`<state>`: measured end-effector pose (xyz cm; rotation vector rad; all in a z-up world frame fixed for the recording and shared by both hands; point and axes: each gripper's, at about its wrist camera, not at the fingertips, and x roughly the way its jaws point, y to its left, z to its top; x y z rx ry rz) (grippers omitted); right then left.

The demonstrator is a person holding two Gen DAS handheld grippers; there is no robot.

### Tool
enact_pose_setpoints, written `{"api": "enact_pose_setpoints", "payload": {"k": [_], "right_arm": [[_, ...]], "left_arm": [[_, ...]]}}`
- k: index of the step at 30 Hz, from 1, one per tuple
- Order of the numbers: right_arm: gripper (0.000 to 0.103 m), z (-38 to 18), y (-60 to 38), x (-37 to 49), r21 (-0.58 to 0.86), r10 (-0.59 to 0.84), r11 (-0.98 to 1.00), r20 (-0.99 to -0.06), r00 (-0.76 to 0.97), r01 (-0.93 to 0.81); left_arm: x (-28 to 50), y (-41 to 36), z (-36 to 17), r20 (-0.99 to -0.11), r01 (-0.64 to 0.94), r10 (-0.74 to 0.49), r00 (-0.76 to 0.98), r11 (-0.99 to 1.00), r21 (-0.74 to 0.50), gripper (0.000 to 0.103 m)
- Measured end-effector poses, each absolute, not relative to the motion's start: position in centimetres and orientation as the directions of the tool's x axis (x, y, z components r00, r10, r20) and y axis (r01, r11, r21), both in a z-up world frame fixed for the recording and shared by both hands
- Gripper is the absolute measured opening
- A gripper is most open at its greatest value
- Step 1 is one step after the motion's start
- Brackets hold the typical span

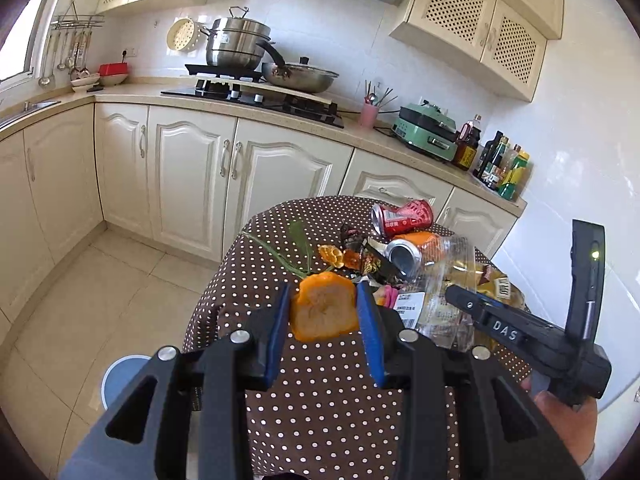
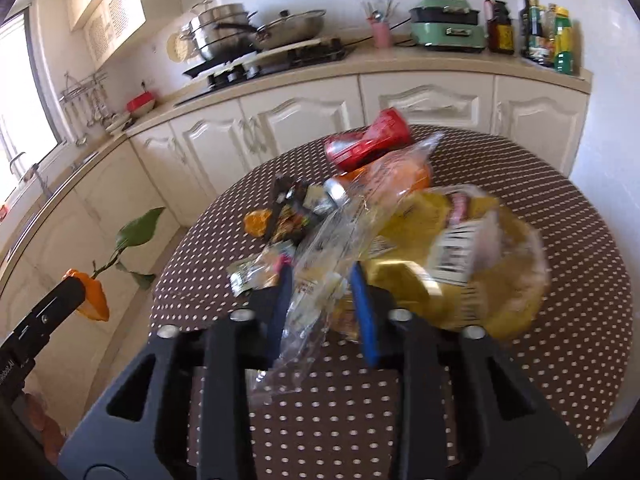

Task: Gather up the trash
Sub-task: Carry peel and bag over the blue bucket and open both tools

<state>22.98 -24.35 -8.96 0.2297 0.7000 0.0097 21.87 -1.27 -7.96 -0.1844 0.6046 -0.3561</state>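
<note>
My left gripper is shut on an orange peel with a green stem and leaf, held above the table's near-left edge; it also shows in the right wrist view. My right gripper is shut on a clear plastic bag lying in the trash pile. The pile on the brown polka-dot table holds a red can, a silver can, wrappers, a yellow snack bag and more peel.
A blue-lidded bin stands on the tiled floor left of the table. Cream cabinets and a counter with a stove, pots, a green cooker and bottles run behind the table.
</note>
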Motion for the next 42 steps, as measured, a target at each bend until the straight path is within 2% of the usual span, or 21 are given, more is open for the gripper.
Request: {"api": "enact_pose_setpoints", "payload": {"k": [2, 11, 15, 19, 24, 28, 38, 42], "right_arm": [[0.006, -8.7, -24.0, 22.7, 0.215, 0.089, 0.975, -0.614, 0.784, 0.058], [0.004, -5.6, -20.1, 21.2, 0.189, 0.121, 0.981, -0.499, 0.858, -0.029], [0.004, -4.3, -16.1, 21.2, 0.193, 0.218, 0.971, -0.455, 0.864, -0.143], [0.004, -4.4, -11.0, 22.3, 0.199, 0.328, 0.943, -0.454, 0.828, -0.265], [0.004, -6.9, -3.5, 24.9, 0.229, 0.469, 0.882, -0.496, 0.73, -0.412], [0.004, -11.1, 1.8, 27.6, 0.259, 0.532, 0.84, -0.563, 0.632, -0.477], [0.004, -26.3, 10.7, 33.9, 0.321, 0.522, 0.821, -0.756, 0.394, -0.471], [0.004, -31.0, 12.5, 35.1, 0.329, 0.501, 0.829, -0.798, 0.336, -0.453]], "left_arm": [[21.9, -0.9, -7.9, -0.519, 0.267, -0.376, 0.768, 0.924, -0.274, 0.033], [21.8, 1.6, -7.9, -0.505, 0.235, -0.363, 0.783, 0.924, -0.301, 0.033], [21.6, 4.4, -7.8, -0.484, 0.195, -0.347, 0.804, 0.921, -0.337, 0.033], [21.5, 7.7, -7.9, -0.472, 0.138, -0.305, 0.827, 0.924, -0.356, 0.033], [21.8, 12.9, -9.8, -0.51, 0.02, -0.214, 0.833, 0.933, -0.359, 0.033], [22.9, 17.8, -13.5, -0.59, -0.112, -0.132, 0.796, 0.926, -0.36, 0.033], [27.1, 25.9, -26.5, -0.792, -0.351, -0.033, 0.61, 0.884, -0.308, 0.033], [29.3, 27.8, -32.3, -0.856, -0.392, -0.053, 0.515, 0.873, -0.29, 0.033]]}}
